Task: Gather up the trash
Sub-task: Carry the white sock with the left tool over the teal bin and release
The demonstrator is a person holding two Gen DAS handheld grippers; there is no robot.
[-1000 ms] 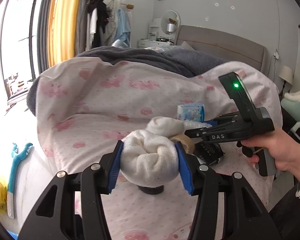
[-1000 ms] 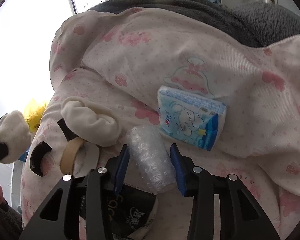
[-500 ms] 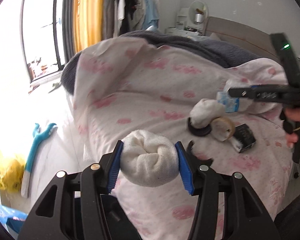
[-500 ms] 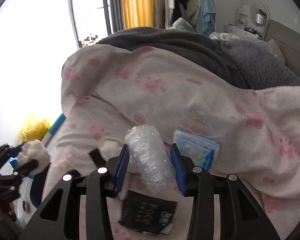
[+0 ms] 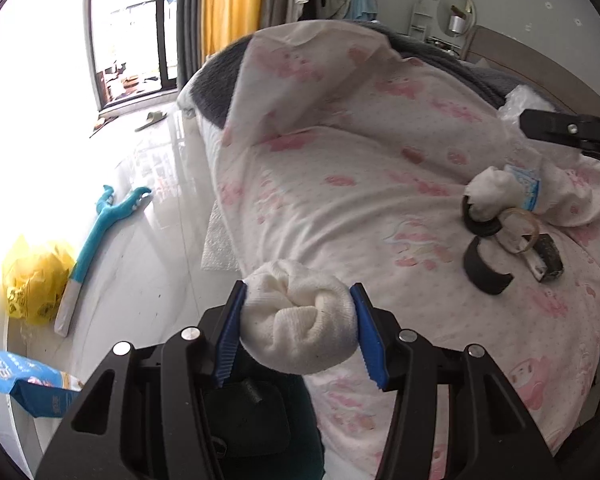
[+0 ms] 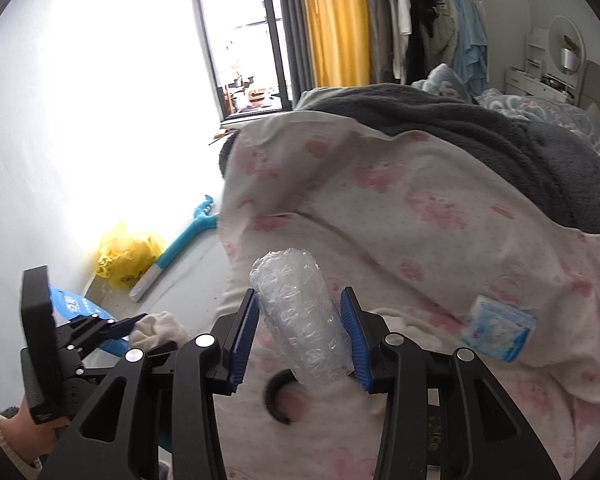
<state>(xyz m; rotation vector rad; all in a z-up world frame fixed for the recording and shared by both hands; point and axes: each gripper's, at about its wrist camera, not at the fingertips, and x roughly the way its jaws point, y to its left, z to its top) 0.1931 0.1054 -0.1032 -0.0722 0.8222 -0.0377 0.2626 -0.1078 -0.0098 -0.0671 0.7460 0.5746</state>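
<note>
My left gripper is shut on a rolled white sock, held over the bed's near left edge above a dark bin. In the right wrist view it shows at lower left as the left gripper with the sock. My right gripper is shut on a roll of bubble wrap, lifted above the pink-patterned sheet. On the bed lie a second white sock, black curved pieces, a tape ring, a small black packet and a blue tissue pack.
The floor left of the bed holds a yellow plastic bag, a teal long-handled tool and a blue package. A grey blanket covers the far bed. A window and orange curtain stand behind, with hanging clothes.
Both grippers swung left toward the bed's edge and the floor. The right one rose off the sheet with the bubble wrap; the left carried its sock away from the pile.
</note>
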